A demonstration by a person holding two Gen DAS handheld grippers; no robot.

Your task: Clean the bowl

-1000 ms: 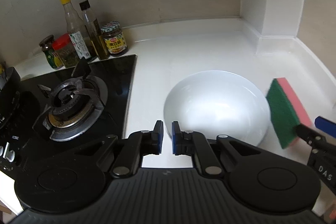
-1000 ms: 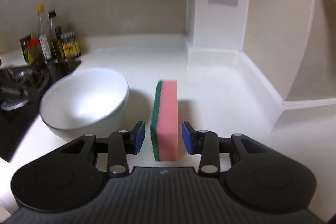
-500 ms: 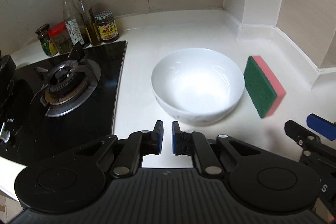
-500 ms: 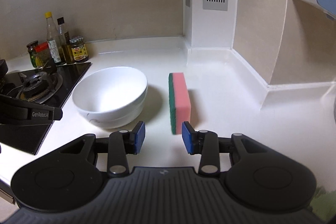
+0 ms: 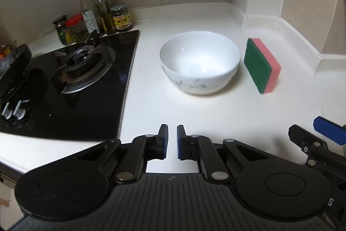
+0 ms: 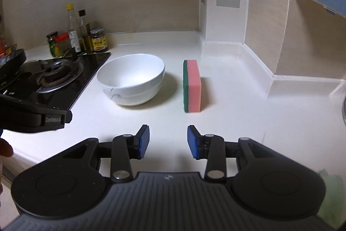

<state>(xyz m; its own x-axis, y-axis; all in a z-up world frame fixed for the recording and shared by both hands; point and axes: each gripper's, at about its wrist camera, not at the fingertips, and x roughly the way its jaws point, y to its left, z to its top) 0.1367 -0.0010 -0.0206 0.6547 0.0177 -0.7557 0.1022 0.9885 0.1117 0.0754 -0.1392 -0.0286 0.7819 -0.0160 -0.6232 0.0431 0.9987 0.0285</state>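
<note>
A round white ceramic bowl (image 5: 200, 62) with a faint grey floral pattern sits upright on the white countertop (image 5: 173, 107), with nothing visible inside it. Just beside it, on its right, a green-and-pink rectangular sponge (image 5: 262, 65) stands on its long edge. My left gripper (image 5: 172, 141) hovers near the counter's front edge, blue pads narrowly apart, holding nothing. My right gripper (image 6: 168, 141) is spread wide and empty. A black glass gas hob (image 5: 64, 83) lies left of the bowl, condiment bottles and jars (image 5: 95, 16) behind it.

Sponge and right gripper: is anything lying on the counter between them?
No. In the right wrist view only bare white counter lies between the open right gripper and the upright sponge. The bowl sits off to the side.
</note>
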